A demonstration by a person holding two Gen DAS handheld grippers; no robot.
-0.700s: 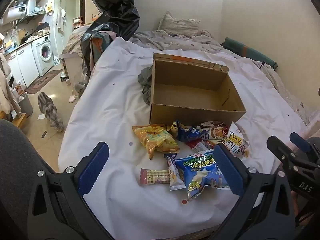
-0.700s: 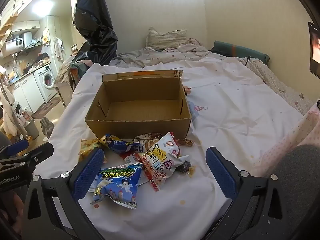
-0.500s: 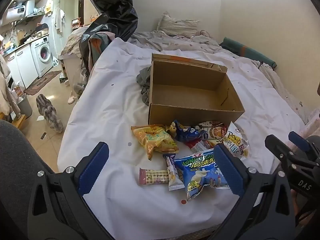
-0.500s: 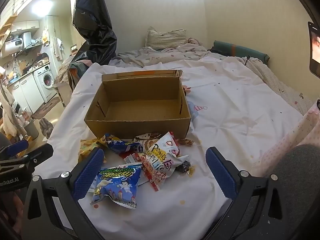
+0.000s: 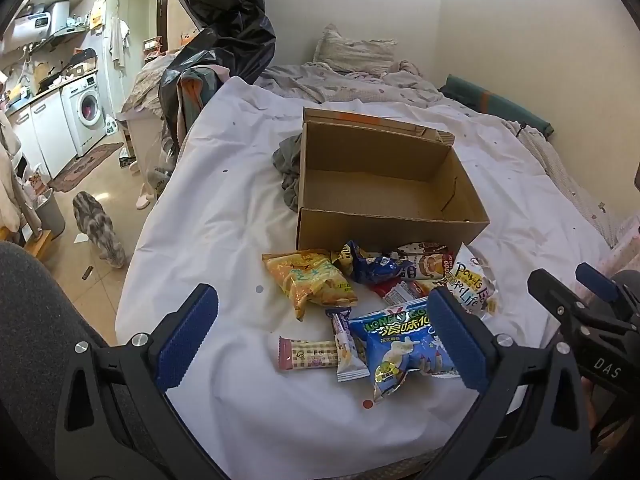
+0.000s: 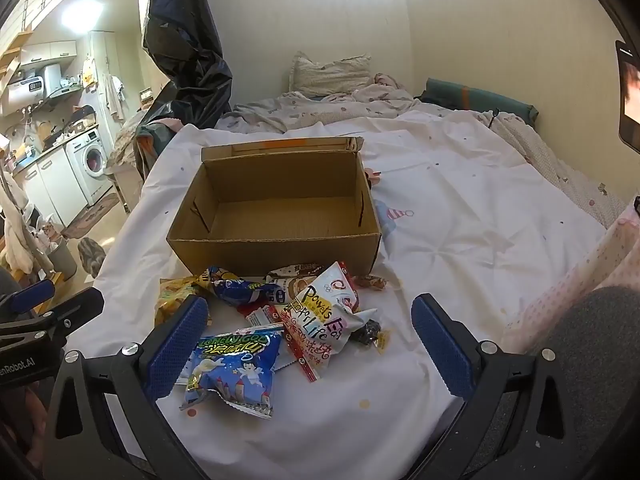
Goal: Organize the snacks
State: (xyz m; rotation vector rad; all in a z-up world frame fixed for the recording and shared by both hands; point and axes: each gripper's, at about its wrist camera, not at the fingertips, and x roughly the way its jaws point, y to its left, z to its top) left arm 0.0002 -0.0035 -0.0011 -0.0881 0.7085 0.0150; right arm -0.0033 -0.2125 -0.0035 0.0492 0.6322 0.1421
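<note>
An open, empty cardboard box stands on the white bed sheet. A pile of snack packets lies in front of it: a yellow chip bag, a blue Lonely God bag, a white Powers Life bag, a dark blue packet, a pink bar and a small white bar. My left gripper is open above the near packets. My right gripper is open above the pile, holding nothing.
A grey cloth lies at the box's left. A black plastic bag hangs at the bed's far left. A cat walks on the floor left of the bed. Pillow and blankets lie at the far end.
Both grippers have barely moved; the left view has drifted slightly. The cat has stepped a little on the floor. Nothing was picked up.
</note>
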